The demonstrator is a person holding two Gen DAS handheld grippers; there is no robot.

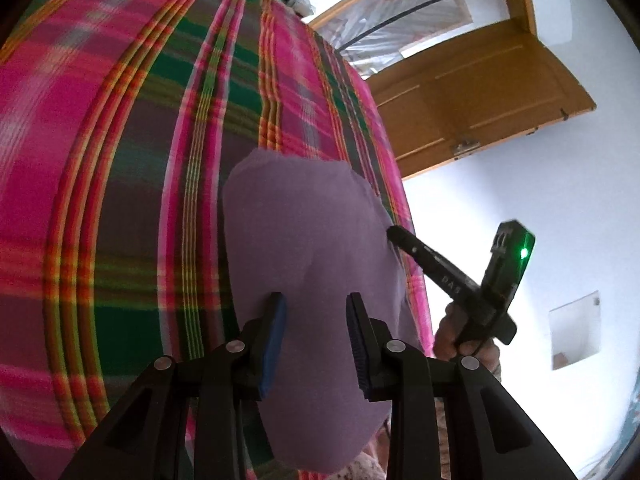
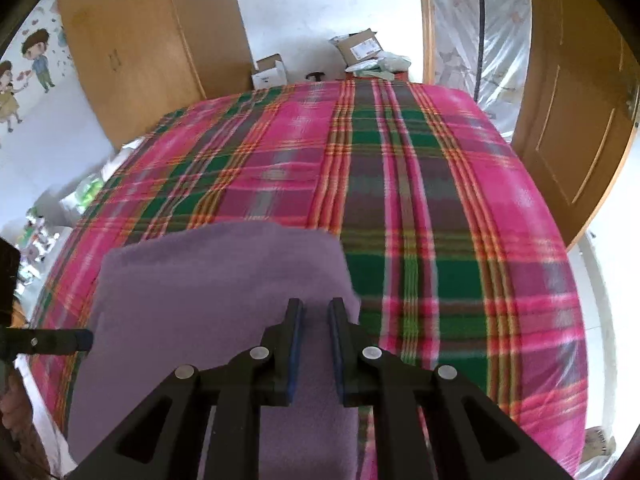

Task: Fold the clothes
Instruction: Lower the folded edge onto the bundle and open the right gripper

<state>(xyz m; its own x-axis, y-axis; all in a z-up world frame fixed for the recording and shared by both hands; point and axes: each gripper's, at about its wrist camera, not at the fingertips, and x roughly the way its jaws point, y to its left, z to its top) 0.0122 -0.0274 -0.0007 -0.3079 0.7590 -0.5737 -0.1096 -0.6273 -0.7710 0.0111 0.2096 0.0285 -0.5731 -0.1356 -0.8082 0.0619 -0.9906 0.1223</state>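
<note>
Purple cloth (image 2: 208, 280) lay folded on the plaid bed (image 2: 440, 200) at seven o'clock. Left gripper (image 1: 316, 308) hovered over it, fingers apart; right gripper (image 2: 315, 312) too, its gap narrow.

A bed under a pink-green plaid blanket (image 2: 400, 200); 1 purple cloth (image 2: 208, 292) lies flat at its near-left.

The left gripper (image 1: 316, 312) is held with its jaws spread wide, nothing caught between its blue pads (image 1: 276, 344). The right gripper (image 2: 315, 316) is held with a narrower gap, its jaws parted. In the left wrist view, a hand (image 1: 460, 340) is seen wrapped around the right gripper's handle.
</note>
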